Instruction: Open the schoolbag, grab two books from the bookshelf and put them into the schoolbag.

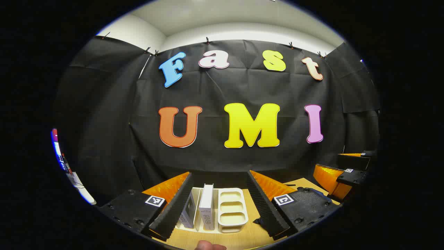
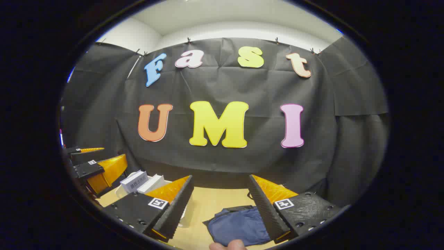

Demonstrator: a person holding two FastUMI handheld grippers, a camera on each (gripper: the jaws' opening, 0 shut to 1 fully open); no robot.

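My left gripper is open above the wooden table, aimed at a white bookshelf rack. Two white books stand upright in the rack's left slots, between my fingers but farther ahead; the right slots hold nothing. In the right gripper view my right gripper is open with nothing in it. A dark blue schoolbag lies flat on the table just below and ahead of it, partly hidden by the right finger. The same books appear at the left there.
The other gripper shows at the right edge of the left gripper view, and the left gripper at the left edge of the right one. A fingertip pokes in at the bottom. The light wooden table meets the black cloth wall behind.
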